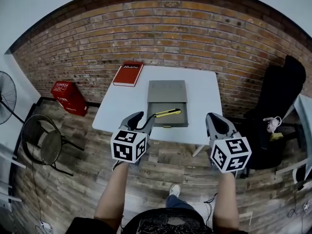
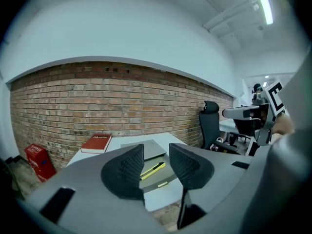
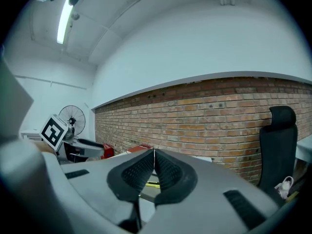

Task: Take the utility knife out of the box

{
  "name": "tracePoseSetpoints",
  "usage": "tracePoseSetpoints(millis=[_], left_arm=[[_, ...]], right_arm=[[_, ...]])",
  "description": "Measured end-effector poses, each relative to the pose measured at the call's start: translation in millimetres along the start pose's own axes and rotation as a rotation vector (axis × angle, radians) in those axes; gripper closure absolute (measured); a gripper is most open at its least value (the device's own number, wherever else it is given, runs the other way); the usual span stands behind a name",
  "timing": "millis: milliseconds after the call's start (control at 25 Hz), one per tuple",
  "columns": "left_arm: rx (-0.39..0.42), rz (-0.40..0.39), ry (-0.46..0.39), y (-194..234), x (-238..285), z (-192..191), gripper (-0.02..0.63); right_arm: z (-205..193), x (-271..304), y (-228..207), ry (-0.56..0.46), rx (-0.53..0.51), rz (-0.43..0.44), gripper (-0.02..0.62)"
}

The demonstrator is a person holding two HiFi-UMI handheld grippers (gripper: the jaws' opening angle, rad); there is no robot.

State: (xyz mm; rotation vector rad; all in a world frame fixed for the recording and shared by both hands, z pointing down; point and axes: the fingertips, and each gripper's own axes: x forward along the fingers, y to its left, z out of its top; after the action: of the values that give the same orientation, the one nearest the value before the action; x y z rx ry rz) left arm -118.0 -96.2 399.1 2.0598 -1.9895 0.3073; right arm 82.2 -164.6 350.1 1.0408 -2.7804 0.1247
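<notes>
Both grippers hang in the air on the near side of the rectangular white table point(image 1: 204, 97), off its top and touching nothing. In its own view the left gripper point(image 1: 143, 120) point(image 2: 156, 167) has its two dark ribbed jaws wide apart with nothing between them; only the table top shows far behind the gap. The right gripper point(image 1: 215, 122) point(image 3: 154, 167) has its jaws pressed together along one thin line, and it holds nothing.

On the middle of the table lies the flat grey metal box point(image 1: 168, 90) point(image 2: 147, 149), opened toward the near edge. The yellow and black utility knife point(image 1: 168, 113) point(image 2: 152, 169) lies slantwise in the open front part of this box, near the table's front edge and well apart from both grippers.

On the far left corner of the table lies a red hardcover book point(image 1: 128, 74) point(image 2: 96, 143). Left of the table, on the wooden floor, a red plastic case point(image 1: 69, 97) point(image 2: 38, 160) stands against the brick wall point(image 1: 195, 28). Right of the table stands a black office chair point(image 1: 280, 96) point(image 2: 210, 123) point(image 3: 278, 145). Further left of the table are a round black wire stool point(image 1: 41, 140) and a standing fan point(image 1: 6, 96) point(image 3: 72, 121).
</notes>
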Motion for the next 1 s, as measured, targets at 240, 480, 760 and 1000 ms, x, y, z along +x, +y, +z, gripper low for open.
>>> tracePoseSetpoints(millis=[240,480,760,1000], left_arm=[[0.000,0.032,-0.003,6,38,17,0.439],[-0.005,0.074,-0.014,13,59,31,0.439],[-0.002,0.112,0.003,27,69,37,0.439],[-0.004,0.100,-0.007,41,77,43,0.439]], right_arm=[[9,32,-31,0.002,-0.002,0.026,0.574],[14,59,-52,-0.014,0.019,0.066,0.574],[14,82,-56,-0.014,0.052,0.100,0.574],[16,97,-51,-0.016,0.059,0.102,0.574]])
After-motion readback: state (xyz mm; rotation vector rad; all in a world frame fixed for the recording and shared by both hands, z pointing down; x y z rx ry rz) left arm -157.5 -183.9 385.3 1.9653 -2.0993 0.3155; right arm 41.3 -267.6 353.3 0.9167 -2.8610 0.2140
